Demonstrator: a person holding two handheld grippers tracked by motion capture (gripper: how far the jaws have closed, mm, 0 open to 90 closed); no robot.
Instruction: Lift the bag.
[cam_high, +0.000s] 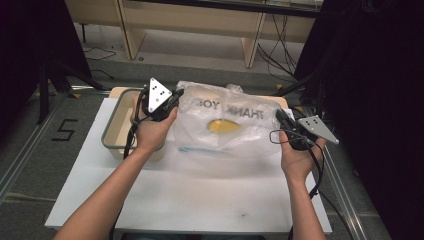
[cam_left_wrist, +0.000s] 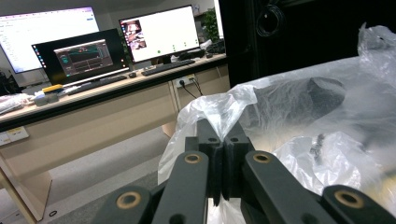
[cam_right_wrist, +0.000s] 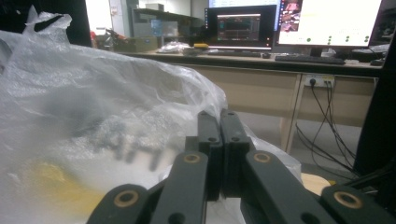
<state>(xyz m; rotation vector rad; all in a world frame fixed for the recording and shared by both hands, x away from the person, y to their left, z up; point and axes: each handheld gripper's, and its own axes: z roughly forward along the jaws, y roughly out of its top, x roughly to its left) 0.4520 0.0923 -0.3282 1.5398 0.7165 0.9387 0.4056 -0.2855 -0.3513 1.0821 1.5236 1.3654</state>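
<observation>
Clearly translucent plastic bag (cam_high: 225, 120) bears black "THANK YOU" lettering, something yellow inside

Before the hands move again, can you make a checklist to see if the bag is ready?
1. Left gripper pinching the bag edge: ok, jaws closed on plastic in the left gripper view.
2. Right gripper pinching the other edge: ok.
3. Bag spread between both grippers: ok.
4. Yellow thing inside the bag: ok, seen through the plastic.
5. Bag mouth open: cannot tell.
6. Tray out of the way: ok, left of the bag.
</observation>
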